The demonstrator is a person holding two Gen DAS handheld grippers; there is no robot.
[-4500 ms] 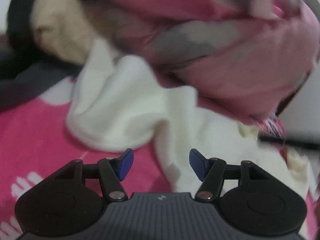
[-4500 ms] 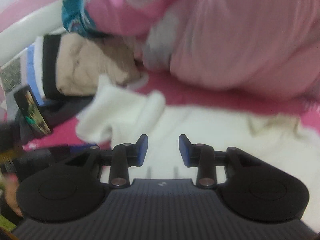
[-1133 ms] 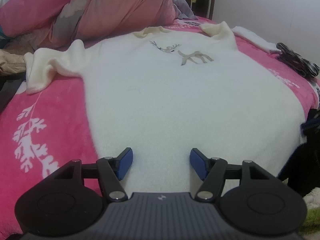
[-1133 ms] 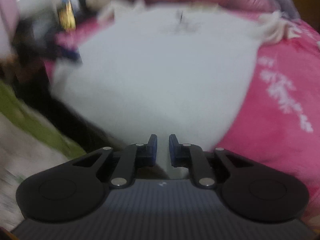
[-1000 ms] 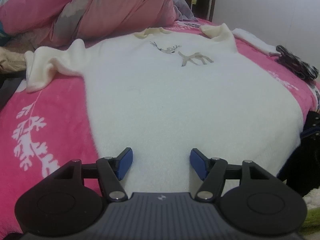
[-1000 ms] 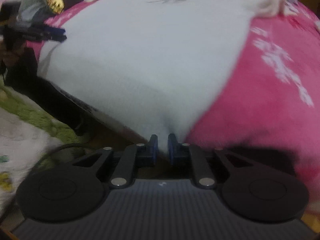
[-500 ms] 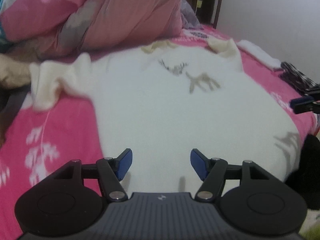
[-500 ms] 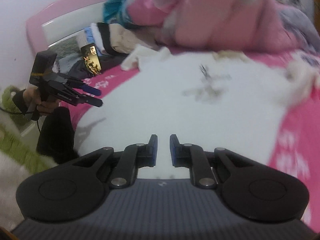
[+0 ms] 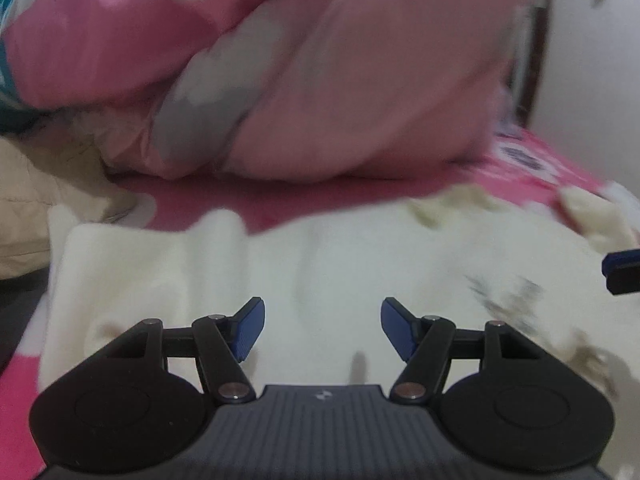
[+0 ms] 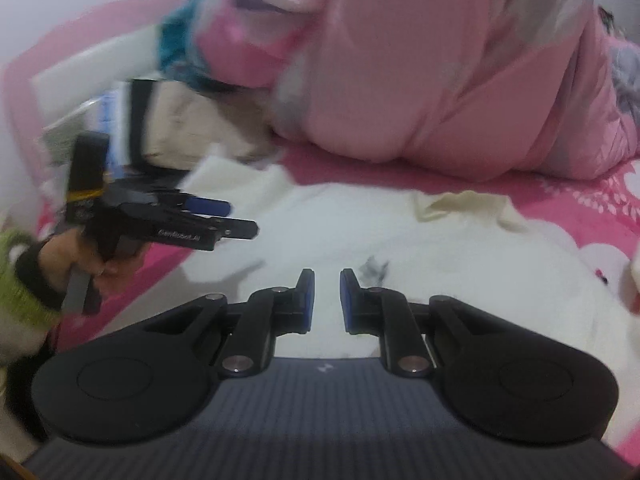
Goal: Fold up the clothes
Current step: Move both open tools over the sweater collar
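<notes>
- White sweater (image 9: 320, 264) lies spread flat on the pink bedspread (image 10: 580, 196); neck end toward the heaped pink quilt (image 9: 320, 80).
- A grey printed motif (image 10: 374, 268) shows on the sweater's chest, blurred in both views.
- One sleeve (image 9: 132, 264) is bunched in folds at the sweater's left edge, beside a beige garment (image 9: 36, 208).
- Left gripper (image 9: 322, 330): released, blue pads well apart, nothing between them. It hovers over the sweater near the bunched sleeve; contact with the cloth cannot be told.
- Right gripper (image 10: 326, 300): pads drawn close, a narrow gap showing, no cloth seen between them. It hangs above the sweater's middle, just short of the motif.
- From the right wrist view, the left gripper appears side-on at the left, held by a hand (image 10: 80, 256) with a dark cuff and green sleeve (image 10: 16, 280).
- The tip of the right gripper pokes in at the right edge of the left wrist view.
- A pile of folded clothes (image 10: 168, 120) sits against the pink-and-white headboard (image 10: 80, 60), behind the sleeve.
- Both views are motion-blurred.
</notes>
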